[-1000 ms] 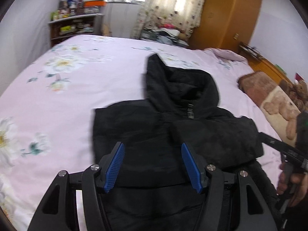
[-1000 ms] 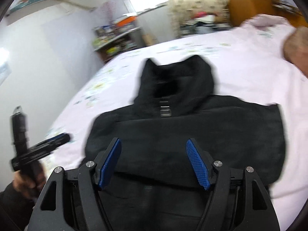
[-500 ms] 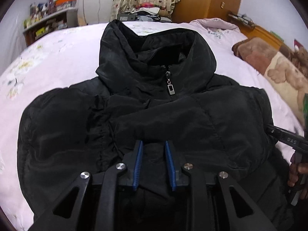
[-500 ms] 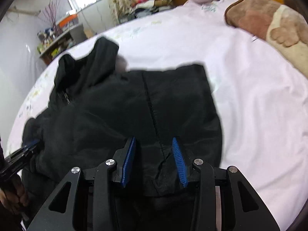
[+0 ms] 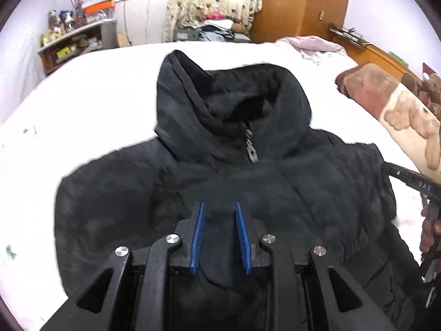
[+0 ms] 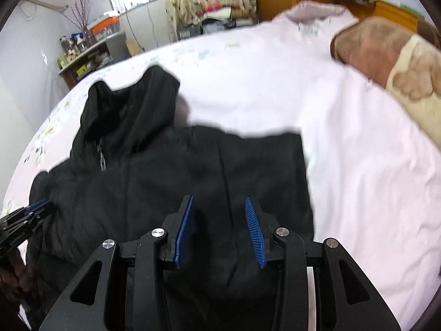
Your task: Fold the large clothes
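Observation:
A black hooded puffer jacket (image 5: 220,171) lies on the pink bed, hood away from me, zipper pull at the collar. It also shows in the right wrist view (image 6: 193,176). My left gripper (image 5: 219,207) has its blue pads narrowed on a fold of jacket fabric near the lower front. My right gripper (image 6: 219,201) is narrowed on the jacket's right lower part, with black fabric bunched between its pads. The right gripper shows at the right edge of the left wrist view (image 5: 413,182). The left gripper shows at the left edge of the right wrist view (image 6: 24,218).
The pink floral bedsheet (image 5: 82,104) spreads around the jacket. A brown teddy-bear blanket (image 5: 391,102) lies at the right; it shows in the right wrist view (image 6: 386,58) too. A shelf (image 5: 74,41), curtains and a wooden wardrobe (image 5: 303,5) stand beyond the bed.
Both grippers came down onto the jacket and closed from wide open onto its fabric. In the last half second the right pads stand slightly wider apart and the view has pulled back a little.

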Demonstrator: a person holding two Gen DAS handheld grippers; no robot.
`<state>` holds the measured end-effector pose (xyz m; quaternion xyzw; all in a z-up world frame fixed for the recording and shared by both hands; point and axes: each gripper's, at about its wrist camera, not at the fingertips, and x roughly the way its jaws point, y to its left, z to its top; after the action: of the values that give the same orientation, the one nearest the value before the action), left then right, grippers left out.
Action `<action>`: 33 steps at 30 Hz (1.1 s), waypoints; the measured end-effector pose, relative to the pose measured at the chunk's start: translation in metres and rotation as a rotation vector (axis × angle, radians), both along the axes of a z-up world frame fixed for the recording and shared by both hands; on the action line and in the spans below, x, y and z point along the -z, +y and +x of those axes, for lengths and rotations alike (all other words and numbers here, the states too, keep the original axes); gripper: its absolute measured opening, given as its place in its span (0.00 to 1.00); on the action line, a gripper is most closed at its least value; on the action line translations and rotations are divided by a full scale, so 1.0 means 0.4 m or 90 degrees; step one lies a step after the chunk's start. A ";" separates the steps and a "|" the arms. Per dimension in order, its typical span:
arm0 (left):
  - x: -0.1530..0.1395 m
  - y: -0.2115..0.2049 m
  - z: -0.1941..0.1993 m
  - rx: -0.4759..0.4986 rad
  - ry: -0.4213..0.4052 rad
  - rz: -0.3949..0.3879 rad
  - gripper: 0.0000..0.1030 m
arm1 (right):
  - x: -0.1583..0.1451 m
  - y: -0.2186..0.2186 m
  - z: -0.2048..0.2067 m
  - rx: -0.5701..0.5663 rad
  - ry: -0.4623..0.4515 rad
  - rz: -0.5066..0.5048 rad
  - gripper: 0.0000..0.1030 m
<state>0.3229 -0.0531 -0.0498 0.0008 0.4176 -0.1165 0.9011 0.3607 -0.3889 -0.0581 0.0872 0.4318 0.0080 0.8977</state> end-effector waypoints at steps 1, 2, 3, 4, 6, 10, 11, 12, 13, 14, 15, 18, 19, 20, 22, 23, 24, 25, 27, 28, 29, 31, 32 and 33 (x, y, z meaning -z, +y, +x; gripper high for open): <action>0.003 0.002 0.013 -0.008 0.001 0.011 0.26 | -0.004 -0.002 0.020 -0.002 -0.002 -0.006 0.38; 0.014 0.002 0.028 -0.017 0.009 0.025 0.26 | 0.000 -0.003 0.037 -0.002 0.003 -0.011 0.38; 0.031 0.004 0.040 -0.022 0.021 0.030 0.26 | 0.013 -0.004 0.059 0.000 0.015 -0.018 0.38; 0.052 0.005 0.051 -0.026 0.037 0.029 0.26 | 0.037 -0.003 0.083 -0.001 0.037 -0.023 0.38; 0.077 0.001 0.056 -0.027 0.044 0.031 0.27 | 0.090 0.003 0.117 -0.009 0.074 -0.033 0.38; 0.092 -0.010 0.059 -0.022 0.035 0.039 0.27 | 0.131 0.023 0.123 -0.020 0.082 -0.065 0.38; 0.091 -0.009 0.059 -0.021 0.035 0.041 0.27 | 0.132 0.014 0.115 -0.018 0.081 -0.063 0.38; 0.088 -0.007 0.057 -0.020 0.035 0.041 0.27 | 0.131 0.008 0.112 -0.016 0.081 -0.058 0.38; 0.083 -0.004 0.056 -0.019 0.037 0.041 0.27 | 0.127 0.001 0.108 -0.015 0.080 -0.054 0.38; 0.074 -0.002 0.051 -0.020 0.036 0.041 0.27 | 0.119 -0.002 0.104 -0.014 0.079 -0.052 0.38; 0.064 0.001 0.048 -0.021 0.034 0.044 0.27 | 0.104 -0.004 0.095 -0.011 0.073 -0.051 0.38; 0.018 0.032 0.024 -0.029 0.016 0.045 0.27 | 0.046 -0.003 0.051 -0.011 0.041 -0.032 0.39; 0.004 0.050 0.011 -0.035 0.008 0.046 0.27 | 0.028 0.001 0.034 -0.012 0.029 -0.026 0.39; -0.010 0.071 -0.005 -0.044 -0.001 0.048 0.27 | 0.008 0.008 0.009 -0.015 0.014 -0.020 0.39; -0.027 0.126 -0.041 -0.071 -0.018 0.044 0.27 | -0.022 0.028 -0.041 -0.034 -0.007 -0.013 0.39; -0.026 0.148 -0.051 -0.083 -0.019 0.047 0.27 | -0.027 0.039 -0.057 -0.040 -0.012 -0.012 0.39; -0.017 0.172 -0.061 -0.099 -0.017 0.054 0.27 | -0.029 0.052 -0.072 -0.049 -0.015 -0.012 0.39; -0.003 0.196 -0.066 -0.113 -0.009 0.060 0.27 | -0.027 0.069 -0.085 -0.062 -0.015 -0.013 0.39; 0.038 0.230 -0.058 -0.134 0.032 0.055 0.27 | -0.003 0.107 -0.090 -0.092 -0.005 -0.032 0.39; 0.056 0.240 -0.056 -0.138 0.044 0.048 0.27 | 0.014 0.119 -0.083 -0.101 0.006 -0.036 0.39; 0.067 0.243 -0.055 -0.137 0.045 0.048 0.27 | 0.041 0.130 -0.069 -0.107 0.029 -0.035 0.39; 0.083 0.236 -0.053 -0.134 0.043 0.055 0.27 | 0.089 0.141 -0.042 -0.106 0.065 -0.044 0.39; 0.090 0.232 -0.055 -0.134 0.043 0.056 0.27 | 0.100 0.140 -0.037 -0.103 0.067 -0.045 0.39; 0.097 0.232 -0.052 -0.134 0.045 0.056 0.27 | 0.108 0.141 -0.032 -0.101 0.067 -0.047 0.39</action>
<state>0.3021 0.0396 -0.0885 -0.0075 0.4517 -0.0027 0.8921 0.3477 -0.3324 -0.1014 0.0202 0.4842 0.0586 0.8727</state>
